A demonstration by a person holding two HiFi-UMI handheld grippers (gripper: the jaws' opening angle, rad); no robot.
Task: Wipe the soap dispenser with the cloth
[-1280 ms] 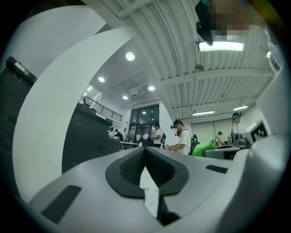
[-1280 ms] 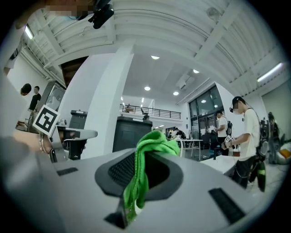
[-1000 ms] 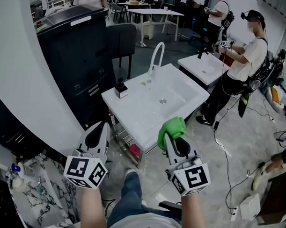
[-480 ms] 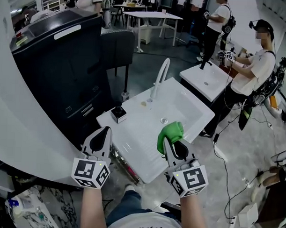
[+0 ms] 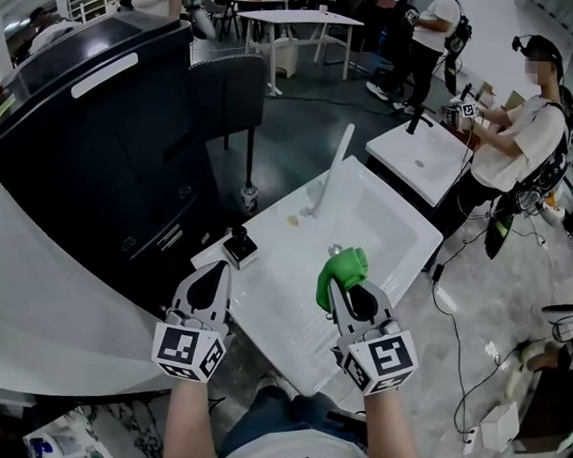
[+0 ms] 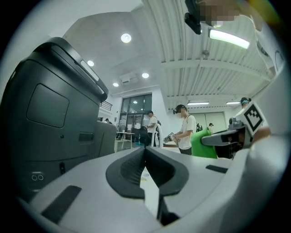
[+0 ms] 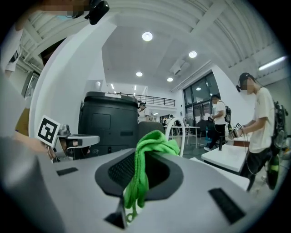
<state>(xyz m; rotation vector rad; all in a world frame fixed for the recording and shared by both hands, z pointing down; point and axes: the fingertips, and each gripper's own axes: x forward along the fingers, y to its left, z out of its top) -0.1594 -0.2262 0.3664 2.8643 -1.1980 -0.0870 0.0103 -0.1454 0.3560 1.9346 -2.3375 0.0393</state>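
We see a white sink (image 5: 276, 300) with a tall curved faucet (image 5: 336, 164) at its far edge. A big black machine (image 5: 92, 151) stands left of it. Far right, a person (image 5: 525, 119) works at a second sink (image 5: 430, 158).

Tiny dark soap dispenser (image 5: 239, 247), detail too small to tell; cloth (image 5: 344, 270) partly hidden inside right gripper (image 5: 336, 289)

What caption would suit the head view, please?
Right gripper holds green cloth over white sink; shut left gripper faces soap dispenser.
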